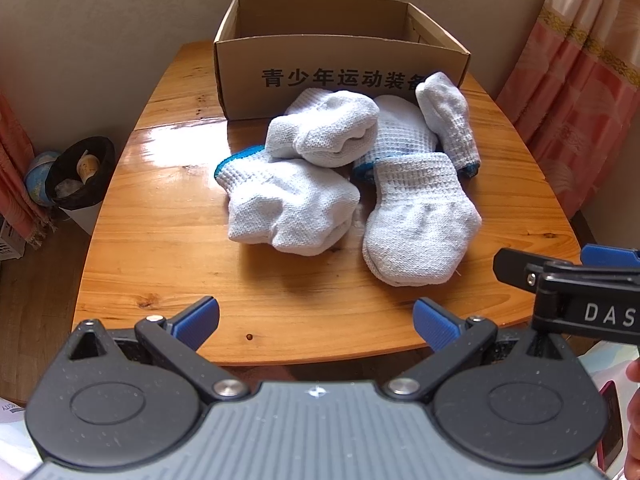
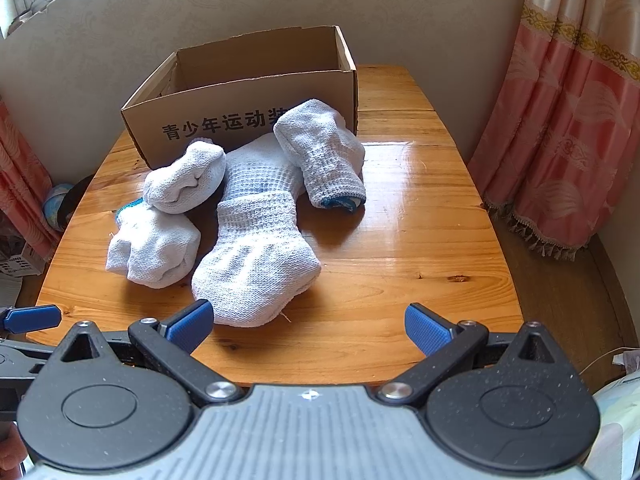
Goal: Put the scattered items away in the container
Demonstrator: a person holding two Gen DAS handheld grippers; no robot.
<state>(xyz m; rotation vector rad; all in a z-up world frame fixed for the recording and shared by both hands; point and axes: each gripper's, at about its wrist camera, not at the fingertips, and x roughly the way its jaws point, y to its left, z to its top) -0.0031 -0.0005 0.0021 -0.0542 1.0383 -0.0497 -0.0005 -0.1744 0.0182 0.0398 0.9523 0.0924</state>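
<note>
Both grippers hover at the near edge of the bench (image 2: 420, 240), the left gripper (image 1: 316, 322) and the right gripper (image 2: 308, 326) each with jaws spread wide and nothing held. Just beyond lies the nearest sock bundle (image 2: 256, 268), then three or four more in a loose heap toward the middle. The cardboard box (image 2: 248, 92) stands open at the far edge; its floor is hidden. A good grasp would pinch a bundle's thick folded body, lifting clear of the box's front wall.
</note>
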